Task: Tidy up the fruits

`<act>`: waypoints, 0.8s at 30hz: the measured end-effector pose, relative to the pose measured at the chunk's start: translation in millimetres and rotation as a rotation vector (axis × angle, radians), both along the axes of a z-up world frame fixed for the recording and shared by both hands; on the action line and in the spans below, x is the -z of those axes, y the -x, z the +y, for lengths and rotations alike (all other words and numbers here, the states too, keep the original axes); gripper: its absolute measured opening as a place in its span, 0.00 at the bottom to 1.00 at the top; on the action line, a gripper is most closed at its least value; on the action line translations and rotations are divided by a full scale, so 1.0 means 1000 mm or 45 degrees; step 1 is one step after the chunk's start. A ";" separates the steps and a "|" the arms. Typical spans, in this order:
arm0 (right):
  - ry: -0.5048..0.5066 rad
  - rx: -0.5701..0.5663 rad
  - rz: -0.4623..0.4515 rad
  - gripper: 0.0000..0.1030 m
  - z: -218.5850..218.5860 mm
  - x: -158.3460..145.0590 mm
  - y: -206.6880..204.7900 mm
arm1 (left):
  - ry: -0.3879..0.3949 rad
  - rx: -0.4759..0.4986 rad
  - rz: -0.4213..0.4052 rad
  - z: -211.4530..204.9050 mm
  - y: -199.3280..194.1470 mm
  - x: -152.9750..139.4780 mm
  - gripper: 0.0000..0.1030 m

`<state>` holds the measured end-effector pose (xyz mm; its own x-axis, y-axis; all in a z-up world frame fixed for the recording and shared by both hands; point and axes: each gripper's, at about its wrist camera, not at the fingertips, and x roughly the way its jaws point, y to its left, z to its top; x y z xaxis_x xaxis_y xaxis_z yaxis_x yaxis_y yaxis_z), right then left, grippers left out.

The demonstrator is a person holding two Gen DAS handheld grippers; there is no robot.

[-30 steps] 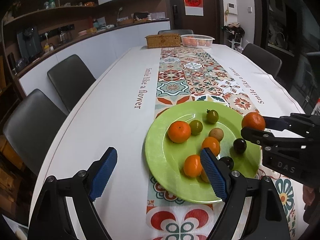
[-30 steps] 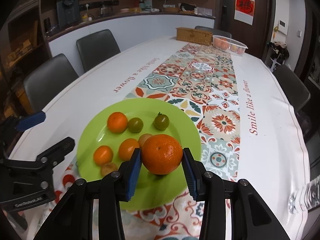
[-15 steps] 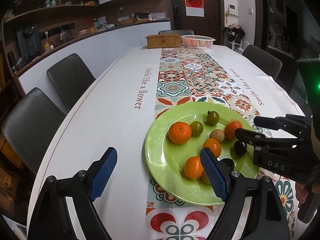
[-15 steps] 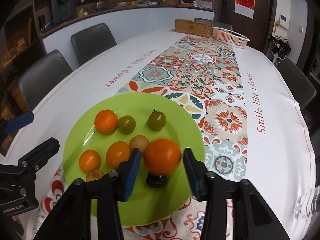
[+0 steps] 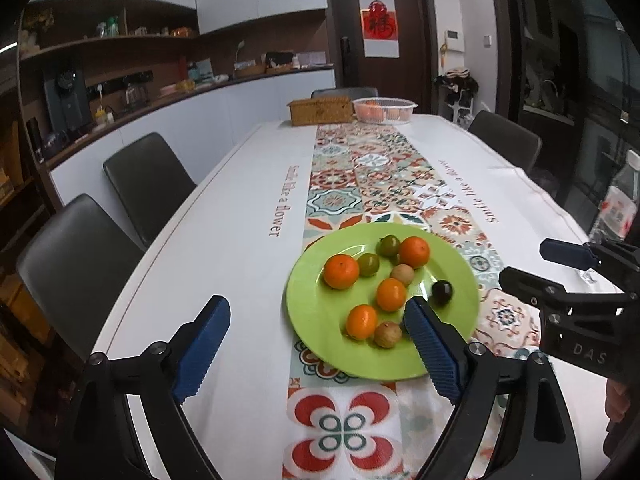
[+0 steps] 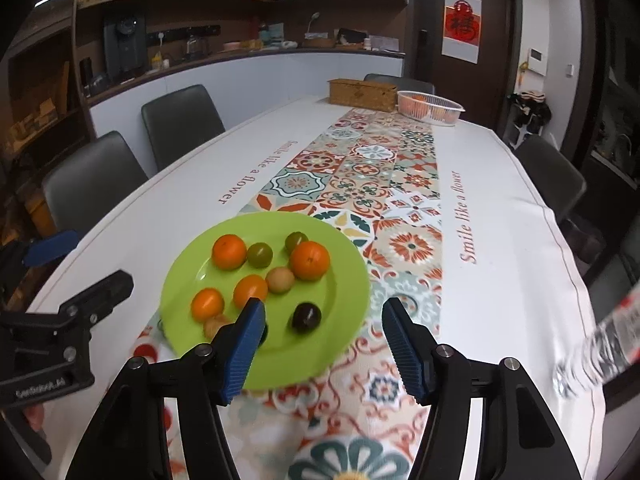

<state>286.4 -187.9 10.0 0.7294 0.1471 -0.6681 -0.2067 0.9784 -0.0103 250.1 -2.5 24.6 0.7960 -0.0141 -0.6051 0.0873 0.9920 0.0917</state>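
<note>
Nine fruits lie on the green plate on the worktop. Back the right claw, jaws opening and empty, clear of the plate rim. The left claw stands spread, empty. The released orange rests touching a green tomato.

A green plate on the patterned runner's near end holds 4 oranges, 2 green fruits, 2 tan, 1 dark.

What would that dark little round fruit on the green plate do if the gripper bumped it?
The dark fruit looks round and smooth, so it would probably roll. It sits apart from the others on the green plate, so little would stop it there. Its glossy skin may be slippery.
</note>
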 end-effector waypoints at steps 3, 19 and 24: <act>-0.012 0.031 -0.019 0.70 -0.006 -0.007 0.020 | 0.010 0.004 -0.031 -0.002 0.018 -0.007 0.89; -0.008 0.124 -0.150 0.77 -0.027 -0.034 0.126 | 0.047 0.043 -0.092 -0.013 0.107 -0.029 0.96; -0.014 0.135 -0.170 0.81 -0.032 -0.039 0.152 | 0.037 0.052 -0.093 -0.018 0.127 -0.034 1.00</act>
